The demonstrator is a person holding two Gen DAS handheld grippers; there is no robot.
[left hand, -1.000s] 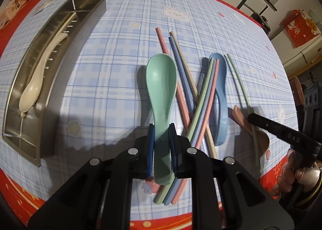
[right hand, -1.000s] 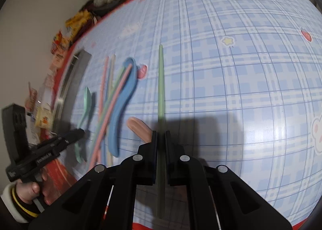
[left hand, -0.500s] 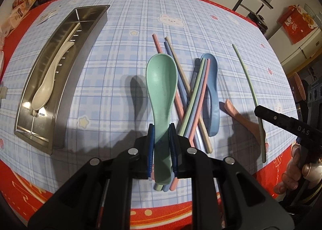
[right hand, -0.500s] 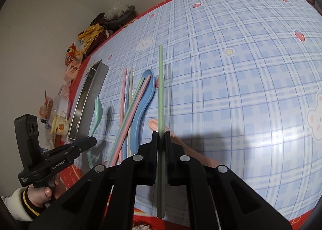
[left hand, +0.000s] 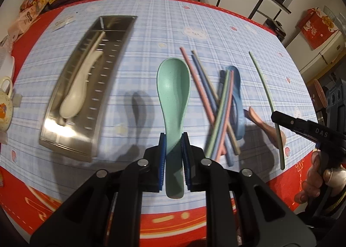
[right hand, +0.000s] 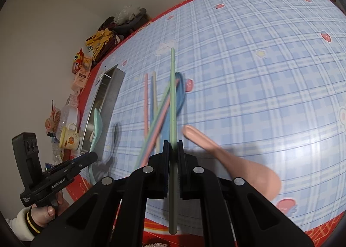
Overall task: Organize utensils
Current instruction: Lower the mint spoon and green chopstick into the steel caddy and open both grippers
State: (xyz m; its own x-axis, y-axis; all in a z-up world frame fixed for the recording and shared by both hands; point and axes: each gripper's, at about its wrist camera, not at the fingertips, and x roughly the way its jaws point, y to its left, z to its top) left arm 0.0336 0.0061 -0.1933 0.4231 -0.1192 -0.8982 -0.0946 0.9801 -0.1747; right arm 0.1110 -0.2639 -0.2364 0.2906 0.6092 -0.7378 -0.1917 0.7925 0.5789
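1. Left gripper (left hand: 174,149) is clamped on the green spoon (left hand: 173,87) by its handle, bowl pointing straight ahead, held above the cloth.
2. Right gripper (right hand: 173,149) is pinched on a green chopstick (right hand: 172,95), which runs forward along its fingers, also lifted.
3. The tray (left hand: 64,139) sits well to the left of the left gripper, with 1 cream spoon (left hand: 75,93) already inside.
4. The tray's long axis runs roughly parallel to the green spoon, so a sideways carry to the left looks enough, with little turning.
5. The left gripper is clearly the nearer one to the tray; the right is well apart from it, beyond the pile.
6. Left on the cloth: crossed chopsticks (left hand: 216,104), a blue spoon (left hand: 237,117), a pink spoon (right hand: 227,160).
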